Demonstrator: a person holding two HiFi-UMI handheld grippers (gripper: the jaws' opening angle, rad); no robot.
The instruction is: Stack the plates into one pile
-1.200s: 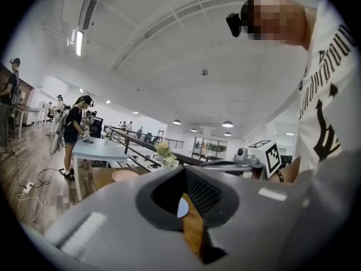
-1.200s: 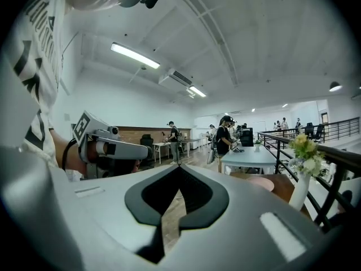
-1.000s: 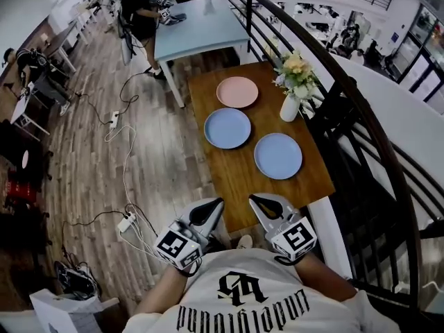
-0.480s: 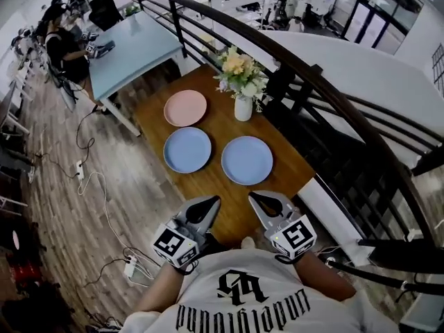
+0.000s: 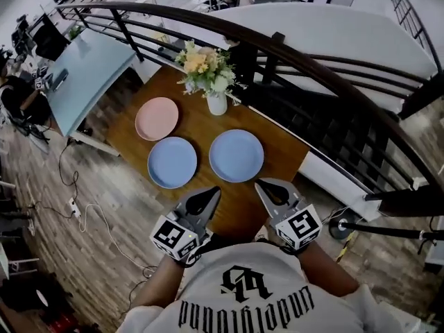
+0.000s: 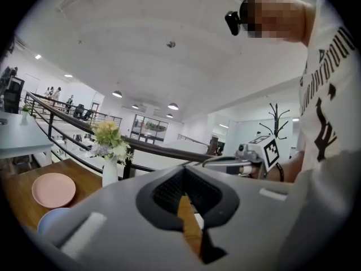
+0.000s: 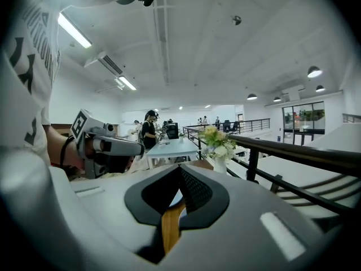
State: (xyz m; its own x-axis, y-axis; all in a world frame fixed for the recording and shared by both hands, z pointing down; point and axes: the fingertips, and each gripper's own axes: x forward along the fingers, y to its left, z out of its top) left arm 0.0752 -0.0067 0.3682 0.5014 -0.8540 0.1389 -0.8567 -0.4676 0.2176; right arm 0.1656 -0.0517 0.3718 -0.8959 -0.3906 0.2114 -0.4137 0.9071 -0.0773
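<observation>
Wooden tabletop point(image 5: 279, 159), round pink plate point(image 5: 157, 118) by its left edge, left round blue plate point(image 5: 172, 161) beside right round blue plate point(image 5: 236, 155), left gripper point(image 5: 211, 193) and right gripper point(image 5: 263, 185) clenched empty above near edge.

The head camera looks steeply down from above the person's chest, the wooden table point(image 5: 187, 125) well below and the left gripper point(image 5: 213, 191) and right gripper point(image 5: 259, 184) near its lower edge; the left gripper view, low by the table's near end, faces along its own jaws across the wood, roughly level, taking in much ceiling; the right gripper view does likewise beside it; all three views share the vase of flowers point(image 5: 208, 82) and the railing point(image 5: 291, 50); each gripper view catches the other gripper at its side.
</observation>
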